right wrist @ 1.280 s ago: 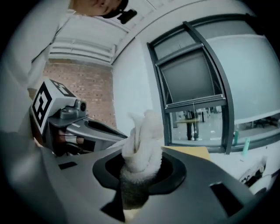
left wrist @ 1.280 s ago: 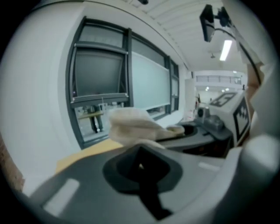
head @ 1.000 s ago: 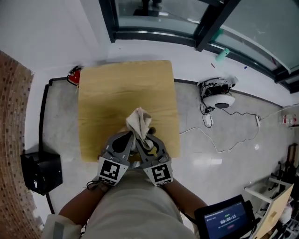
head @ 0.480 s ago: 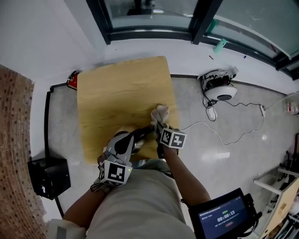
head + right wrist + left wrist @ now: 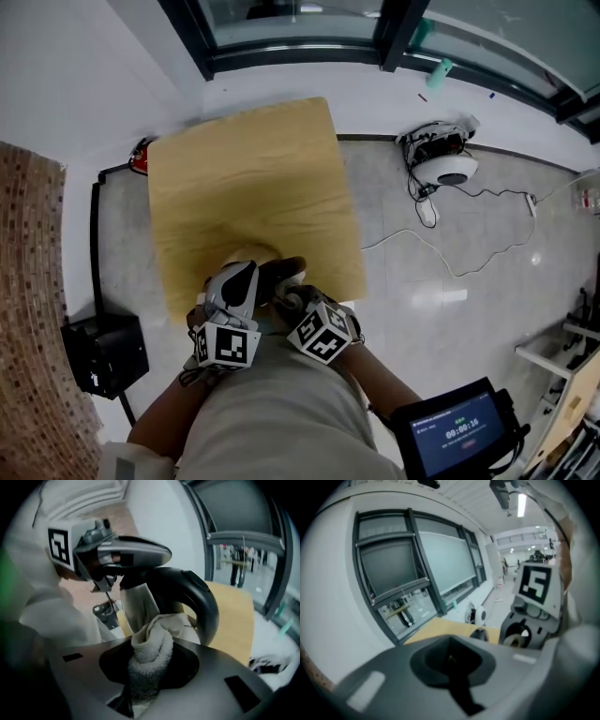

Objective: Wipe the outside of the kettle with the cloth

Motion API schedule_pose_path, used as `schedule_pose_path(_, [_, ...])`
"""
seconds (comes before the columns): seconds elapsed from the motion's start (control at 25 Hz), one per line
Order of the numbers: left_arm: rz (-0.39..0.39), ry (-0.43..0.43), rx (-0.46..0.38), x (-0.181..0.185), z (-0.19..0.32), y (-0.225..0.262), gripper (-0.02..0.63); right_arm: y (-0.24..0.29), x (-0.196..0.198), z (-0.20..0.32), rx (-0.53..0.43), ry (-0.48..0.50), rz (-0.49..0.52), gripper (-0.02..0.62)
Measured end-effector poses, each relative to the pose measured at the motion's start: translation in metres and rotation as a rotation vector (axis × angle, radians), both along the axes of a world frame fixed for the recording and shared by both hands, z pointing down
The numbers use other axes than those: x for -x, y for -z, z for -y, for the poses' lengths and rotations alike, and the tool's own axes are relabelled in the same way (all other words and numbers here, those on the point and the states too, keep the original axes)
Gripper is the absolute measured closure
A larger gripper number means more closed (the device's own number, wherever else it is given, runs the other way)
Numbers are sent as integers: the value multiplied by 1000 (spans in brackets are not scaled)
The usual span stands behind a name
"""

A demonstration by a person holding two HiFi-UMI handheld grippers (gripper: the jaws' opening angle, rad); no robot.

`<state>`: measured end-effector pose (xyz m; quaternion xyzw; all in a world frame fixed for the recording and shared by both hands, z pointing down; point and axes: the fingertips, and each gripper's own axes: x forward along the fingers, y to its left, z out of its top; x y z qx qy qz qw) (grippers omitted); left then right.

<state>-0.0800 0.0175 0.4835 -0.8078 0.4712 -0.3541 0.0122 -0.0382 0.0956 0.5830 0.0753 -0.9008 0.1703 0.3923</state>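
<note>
Mid-wipe: my right tool point(image 5: 149, 665) clamps the cloth point(image 5: 152, 639) against the kettle point(image 5: 139, 599) at the tabletop's point(image 5: 244, 169) near edge. My left tool point(image 5: 451, 658), clenched, sits on top. Next I'd sweep around the body.

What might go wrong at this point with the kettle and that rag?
The kettle stands close to the table's near edge, so a hard push from the cloth might slide it off. The left gripper shows nothing between its shut jaws, so it may steady the kettle poorly. The bunched cloth might slip from the right gripper.
</note>
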Motion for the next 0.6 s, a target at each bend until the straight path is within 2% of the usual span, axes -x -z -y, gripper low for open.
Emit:
schedule_pose_path(0.04, [1,-2,4,-1,0,-1,618,-8,-3,9,-77,-21,-43,489])
schedule_pose_path(0.12, [-2,-3,12,-3,-3,-2,618,-25,-16,21,-116,-114,-96,490])
schedule_pose_path(0.2, [-2,5,10,-4,-4,0,618,-12,-18,28,-166,-165,-65,491])
schedule_pose_path(0.32, [-13,17,11,-4,-3,3,618,30,-5,29,-381,-133,24,491])
schedule_pose_path(0.36, [-15,17,12,-4,-4,3,618,22,-6,28,-377,-134,12,491])
schedule_pose_path(0.48, [-6,18,-1,-3,-7,3,618,-29,-12,27,-195,-161,-90,491])
schedule_pose_path(0.52, [-2,18,-5,-2,-7,3,618,-20,-8,29,-192,-166,-64,491])
schedule_pose_path(0.6, [-2,16,-4,-1,-6,4,618,27,0,31,-287,-161,84,491])
